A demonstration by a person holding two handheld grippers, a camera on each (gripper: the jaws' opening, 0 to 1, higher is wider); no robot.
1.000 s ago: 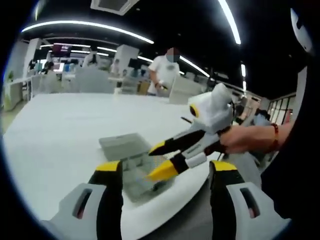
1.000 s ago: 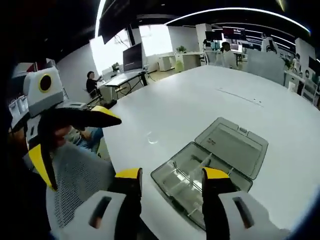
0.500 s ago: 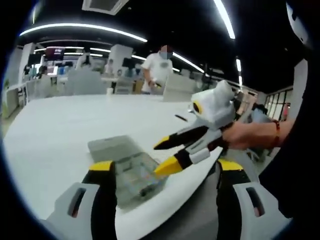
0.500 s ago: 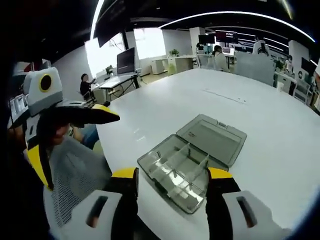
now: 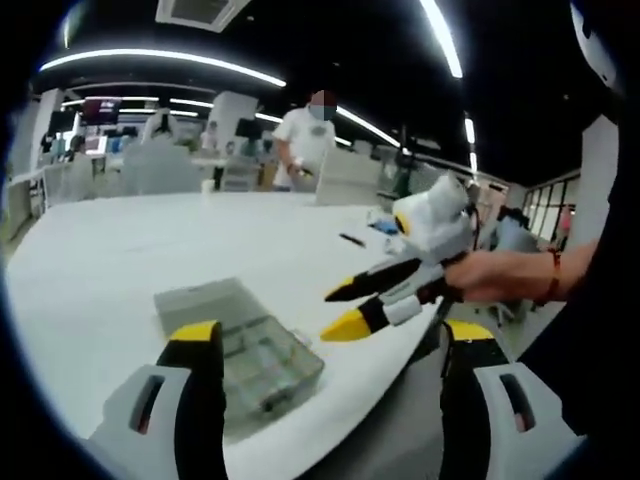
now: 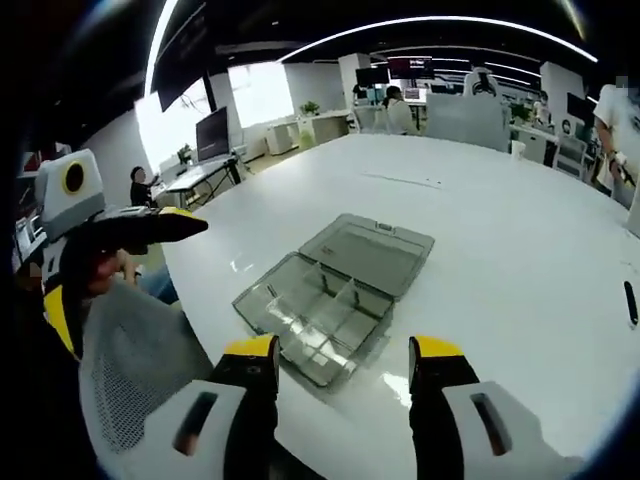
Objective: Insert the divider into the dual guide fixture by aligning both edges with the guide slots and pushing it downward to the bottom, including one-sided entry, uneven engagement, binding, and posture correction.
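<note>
- Clear smoky-grey plastic compartment box (image 6: 320, 300) lies open near the rounded edge of the glossy white table (image 6: 520, 250); flat rectangular lid (image 6: 368, 243) is hinged back and rests on the table on the far side.
- Thin translucent dividers (image 6: 345, 295) stand upright inside the box, splitting it into small rectangular cells; whether each is fully seated cannot be told.
- In the left gripper view the same box (image 5: 250, 345) sits just past the left jaw, lid toward the back.
- Left tool (image 5: 330, 355): jaws wide apart, matte black with yellow tips and grey bodies, holding nothing, above the table edge.
- Right tool (image 6: 343, 360): jaws wide apart, nothing between them, hovering short of the box, not touching it.
- In the left gripper view the right tool (image 5: 350, 308) comes in from the right, a hand (image 5: 500, 278) gripping it, pointed yellow tips apart and clear of the box.
- In the right gripper view the left tool (image 6: 120, 260) shows at left, beside a grey mesh chair back (image 6: 140, 360).
- Small dark pen-like thing (image 6: 630, 303) lies on the table, well apart.
</note>
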